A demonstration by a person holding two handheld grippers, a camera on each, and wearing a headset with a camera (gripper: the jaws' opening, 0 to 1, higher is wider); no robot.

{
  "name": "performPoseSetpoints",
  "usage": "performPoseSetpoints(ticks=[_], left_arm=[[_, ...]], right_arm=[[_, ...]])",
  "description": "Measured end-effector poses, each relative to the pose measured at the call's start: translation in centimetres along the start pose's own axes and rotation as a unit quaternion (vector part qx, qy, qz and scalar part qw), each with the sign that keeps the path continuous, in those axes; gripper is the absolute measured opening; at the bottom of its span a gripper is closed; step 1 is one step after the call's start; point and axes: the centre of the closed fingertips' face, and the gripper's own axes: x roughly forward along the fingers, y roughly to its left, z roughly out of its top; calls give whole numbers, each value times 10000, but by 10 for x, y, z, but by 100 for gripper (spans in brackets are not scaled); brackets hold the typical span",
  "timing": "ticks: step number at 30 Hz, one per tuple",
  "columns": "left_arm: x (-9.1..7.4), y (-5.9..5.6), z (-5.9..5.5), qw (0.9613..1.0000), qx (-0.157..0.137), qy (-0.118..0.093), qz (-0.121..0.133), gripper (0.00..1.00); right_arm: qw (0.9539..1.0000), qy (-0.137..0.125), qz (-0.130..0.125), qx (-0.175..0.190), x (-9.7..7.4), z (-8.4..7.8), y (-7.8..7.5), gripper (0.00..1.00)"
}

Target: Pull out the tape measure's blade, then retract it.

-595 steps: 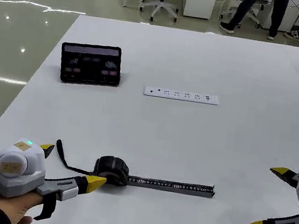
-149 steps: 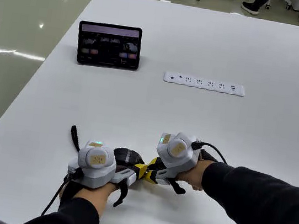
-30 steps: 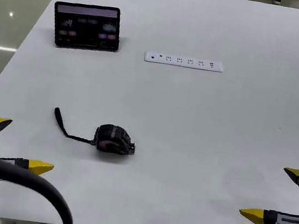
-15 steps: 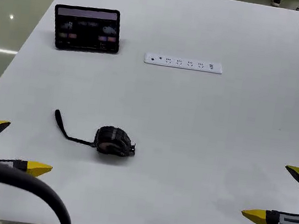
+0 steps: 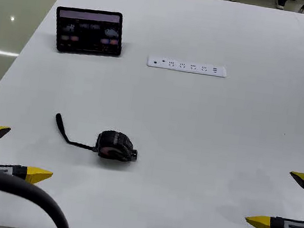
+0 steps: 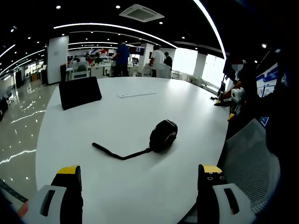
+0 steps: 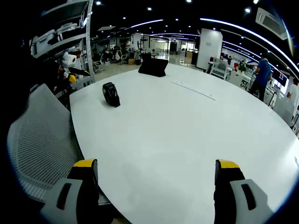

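Tape measure (image 5: 116, 146) lies retracted; tablet (image 5: 89, 31), power strip (image 5: 186, 66) well beyond.

We see bright, even overhead light on the broad white matte tabletop (image 5: 211, 134) in the head view, with only a faint, soft shadow beside the small black tape measure (image 5: 115, 145). Glare streaks the glossy pale floor (image 5: 11, 9). A thick dark cable (image 5: 17, 183) at the near edge is blurred, out of focus. In both gripper views fisheye distortion bends the table's rim, and long white ceiling light strips (image 6: 103, 24) glow against a dark ceiling.
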Motion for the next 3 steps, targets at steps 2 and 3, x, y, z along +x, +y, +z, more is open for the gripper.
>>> performPoseSetpoints(ticks=[2,3], left_arm=[[0,0,-1,10000,1,3,-2,100],[0,-1,-1,10000,-14,4,-14,100]], right_arm=[[10000,-3,2,-7,0,0,1,100],[10000,-9,5,2,0,0,2,100]])
